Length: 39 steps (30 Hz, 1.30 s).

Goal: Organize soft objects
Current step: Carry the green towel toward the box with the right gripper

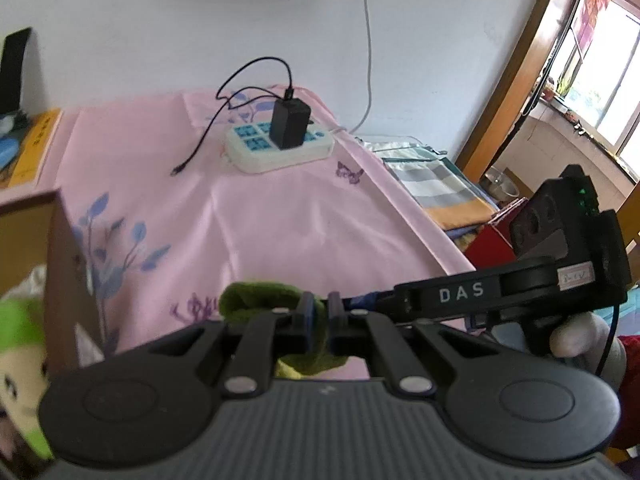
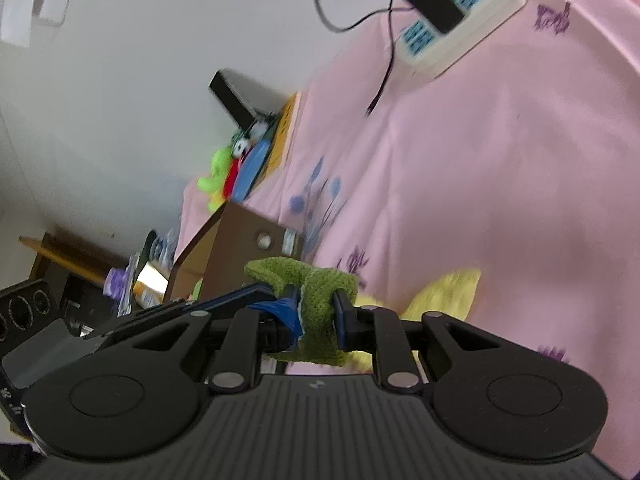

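Evidently, a green plush toy (image 1: 256, 300) was found pinched between both the left gripper (image 1: 318, 320) and right gripper (image 2: 316, 312), fingers nearly closed, held above the pink bedsheet (image 1: 280, 216) beside the cardboard box (image 2: 236, 248), presumably for stowing

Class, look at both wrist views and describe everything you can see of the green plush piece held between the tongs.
The green plush piece is olive-green, fuzzy, fleece-like fabric, bunched and folded. Both the left tongs and the right tongs are shut on it, pinching it between blue-padded fingers. It is held above the pink floral sheet, with a rounded end sticking up past the fingers and more hanging below. A paler yellow-green part shows underneath. Its full shape is hidden.
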Each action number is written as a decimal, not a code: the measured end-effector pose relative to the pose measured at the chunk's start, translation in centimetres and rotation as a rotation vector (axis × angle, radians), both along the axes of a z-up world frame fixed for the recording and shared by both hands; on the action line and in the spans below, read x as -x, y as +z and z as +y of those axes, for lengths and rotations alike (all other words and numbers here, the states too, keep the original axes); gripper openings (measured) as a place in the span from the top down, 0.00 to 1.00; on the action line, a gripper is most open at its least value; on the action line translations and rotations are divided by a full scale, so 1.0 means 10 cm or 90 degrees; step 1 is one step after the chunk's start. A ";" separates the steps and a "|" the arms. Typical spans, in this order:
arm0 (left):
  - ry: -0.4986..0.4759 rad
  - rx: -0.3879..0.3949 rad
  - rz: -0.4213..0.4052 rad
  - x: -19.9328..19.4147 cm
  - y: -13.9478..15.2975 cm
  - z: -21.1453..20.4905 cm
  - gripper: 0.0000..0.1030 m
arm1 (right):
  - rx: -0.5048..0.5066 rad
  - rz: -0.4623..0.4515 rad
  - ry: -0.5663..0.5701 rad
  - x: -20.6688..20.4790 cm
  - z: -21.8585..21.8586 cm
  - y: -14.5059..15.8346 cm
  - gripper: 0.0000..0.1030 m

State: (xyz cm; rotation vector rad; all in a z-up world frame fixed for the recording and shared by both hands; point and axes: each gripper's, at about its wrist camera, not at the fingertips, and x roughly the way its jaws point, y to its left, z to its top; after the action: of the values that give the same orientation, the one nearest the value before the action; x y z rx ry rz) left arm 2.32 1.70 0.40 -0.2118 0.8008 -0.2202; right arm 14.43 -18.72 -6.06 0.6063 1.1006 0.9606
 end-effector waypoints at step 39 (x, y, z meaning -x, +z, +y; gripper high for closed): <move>-0.100 0.061 -0.036 1.34 0.19 1.91 1.00 | 0.030 -0.115 -0.022 1.30 1.12 0.56 0.92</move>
State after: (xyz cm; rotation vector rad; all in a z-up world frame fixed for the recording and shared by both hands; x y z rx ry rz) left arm -11.10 20.82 2.27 -0.2320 0.7526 -0.4122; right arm 1.38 -7.48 -0.42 0.4880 0.9474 0.9383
